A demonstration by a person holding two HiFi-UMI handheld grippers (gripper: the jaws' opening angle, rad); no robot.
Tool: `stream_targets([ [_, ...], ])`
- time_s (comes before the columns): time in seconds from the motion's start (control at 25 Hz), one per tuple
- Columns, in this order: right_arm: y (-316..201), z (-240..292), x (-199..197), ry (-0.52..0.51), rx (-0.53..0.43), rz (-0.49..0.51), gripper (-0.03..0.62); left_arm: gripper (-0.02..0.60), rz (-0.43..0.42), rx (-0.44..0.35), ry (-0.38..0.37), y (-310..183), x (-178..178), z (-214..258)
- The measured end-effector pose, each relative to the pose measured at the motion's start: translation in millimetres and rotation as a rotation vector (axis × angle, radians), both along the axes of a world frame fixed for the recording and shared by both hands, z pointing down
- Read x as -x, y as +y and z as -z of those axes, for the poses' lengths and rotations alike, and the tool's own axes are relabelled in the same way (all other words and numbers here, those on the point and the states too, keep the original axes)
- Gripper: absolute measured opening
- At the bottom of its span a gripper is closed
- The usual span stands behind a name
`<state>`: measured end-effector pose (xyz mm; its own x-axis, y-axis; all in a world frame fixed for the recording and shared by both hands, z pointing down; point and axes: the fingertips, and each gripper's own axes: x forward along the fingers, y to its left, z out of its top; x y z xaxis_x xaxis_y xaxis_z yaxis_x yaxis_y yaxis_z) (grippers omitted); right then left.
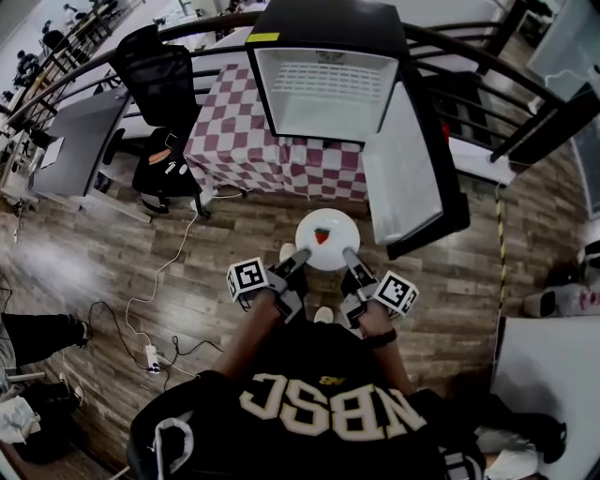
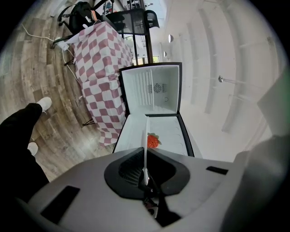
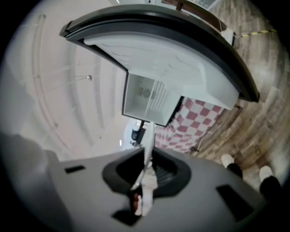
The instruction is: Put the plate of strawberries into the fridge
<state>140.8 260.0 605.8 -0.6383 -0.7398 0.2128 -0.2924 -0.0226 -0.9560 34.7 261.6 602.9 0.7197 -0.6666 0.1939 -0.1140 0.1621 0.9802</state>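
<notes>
White plate, round and held level in the air in front of the open mini fridge, bearing a single strawberry near its centre. Left gripper and right gripper each clamp the near rim, one to either side, jaws closed on the thin edge with the plate projecting forward from both; each gripper view shows that edge end-on between the pads. The fridge opening lies straight ahead of the plate, so both hands are equally placed for a forward push. The door hangs open to the right, its near corner just beside the plate. Inside, only a wire shelf is discernible. The fridge stands on a checked tablecloth.
</notes>
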Motion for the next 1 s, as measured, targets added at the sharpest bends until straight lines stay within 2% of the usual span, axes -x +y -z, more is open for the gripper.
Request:
stream_targets([
  [0.28, -75, -5, 7, 0.007, 0.020, -0.070, 0.044, 0.029, -0.077, 0.001, 0.000, -84, 4, -2],
  [0.56, -166, 15, 31, -0.003, -0.019, -0.112, 0.044, 0.030, -0.103, -0.051, 0.002, -179, 26, 20],
  [0.8, -221, 18, 62, -0.016, -0.025, -0.100, 0.044, 0.031, -0.093, -0.088, 0.011, -232, 57, 26],
  [1.0, -250, 14, 79, 0.003, 0.007, -0.101, 0.044, 0.031, -0.110, -0.108, 0.001, -265, 74, 28],
])
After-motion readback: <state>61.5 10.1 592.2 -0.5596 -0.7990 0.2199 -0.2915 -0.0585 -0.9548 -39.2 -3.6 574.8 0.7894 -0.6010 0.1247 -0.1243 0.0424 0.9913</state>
